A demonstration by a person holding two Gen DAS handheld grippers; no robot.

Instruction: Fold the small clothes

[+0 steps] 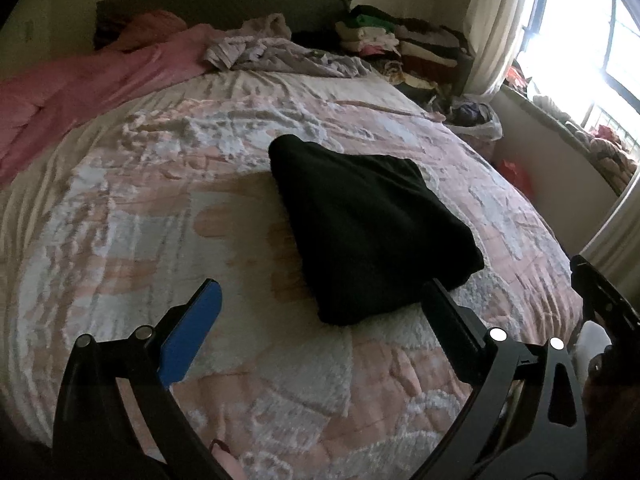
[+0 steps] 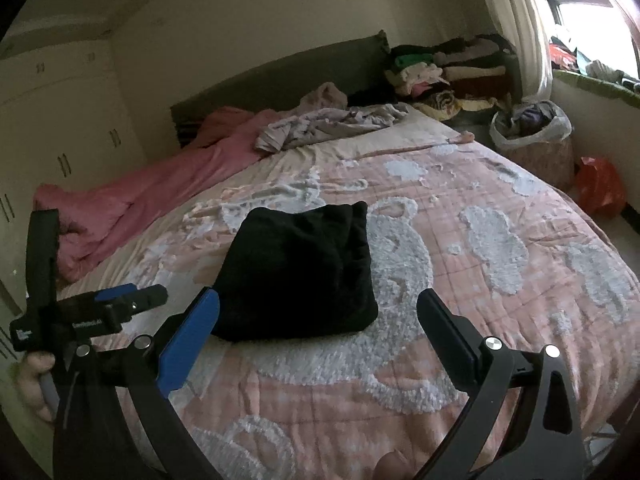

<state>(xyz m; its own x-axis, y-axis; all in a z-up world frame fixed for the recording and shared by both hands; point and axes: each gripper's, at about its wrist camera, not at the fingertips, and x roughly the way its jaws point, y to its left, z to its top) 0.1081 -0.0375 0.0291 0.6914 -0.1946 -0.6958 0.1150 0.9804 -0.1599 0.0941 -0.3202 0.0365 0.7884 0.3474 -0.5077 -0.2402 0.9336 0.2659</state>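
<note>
A black garment lies folded into a compact block on the pink and white quilt. It also shows in the right wrist view. My left gripper is open and empty, held above the quilt just short of the garment's near edge. My right gripper is open and empty, also just short of the garment's near edge. The left gripper's body shows at the left of the right wrist view, and part of the right gripper shows at the right edge of the left wrist view.
A pink blanket lies along the bed's far left side. A crumpled lilac garment lies near the headboard. Stacks of folded clothes sit at the far right corner. A bag-lined basket and a red bag stand beside the bed.
</note>
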